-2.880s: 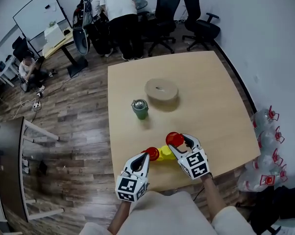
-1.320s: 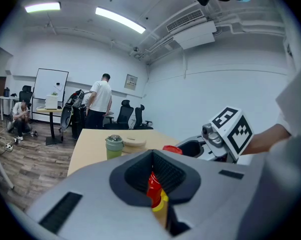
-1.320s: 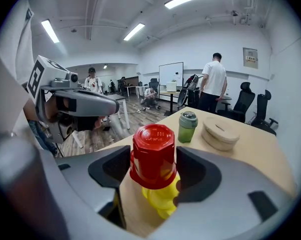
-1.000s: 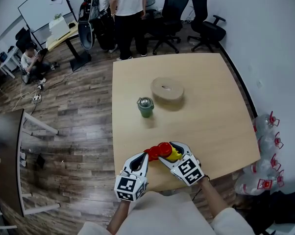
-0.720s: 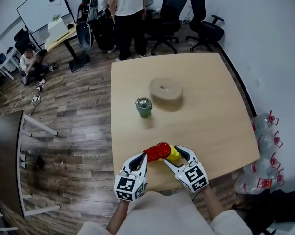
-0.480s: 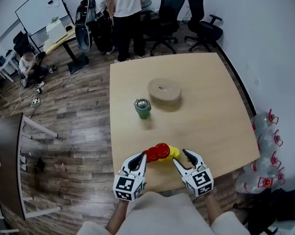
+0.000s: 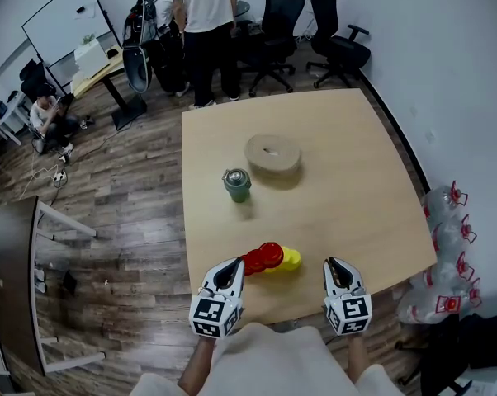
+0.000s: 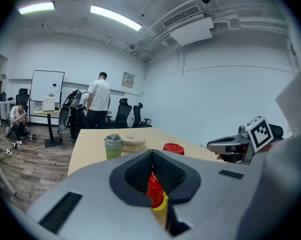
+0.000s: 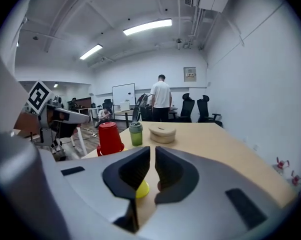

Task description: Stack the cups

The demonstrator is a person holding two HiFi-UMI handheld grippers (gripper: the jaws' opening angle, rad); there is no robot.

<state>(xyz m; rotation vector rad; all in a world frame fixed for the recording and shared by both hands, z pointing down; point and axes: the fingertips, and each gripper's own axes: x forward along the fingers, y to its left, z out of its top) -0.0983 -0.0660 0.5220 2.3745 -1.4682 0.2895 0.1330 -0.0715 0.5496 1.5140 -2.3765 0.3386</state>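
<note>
Since a second ago my right fingers (image 7: pixel 332 269) have been drawing away from the cups, out to the right. The red cups (image 7: pixel 265 257) and the yellow cup (image 7: pixel 292 260) are standing bunched together near the front edge of the desk (image 7: pixel 356 163). As I am judging it, a tug or twist from my left fingers (image 7: pixel 230 272) could be tipping the top red cup off, or dragging the whole bunch over that edge. Letting go crookedly could be toppling it too. My left fingers are clenching a red-and-yellow edge of the cups. My right fingers have just been closing on nothing and are now sitting almost pressed together, empty, well apart from the cups.
</note>
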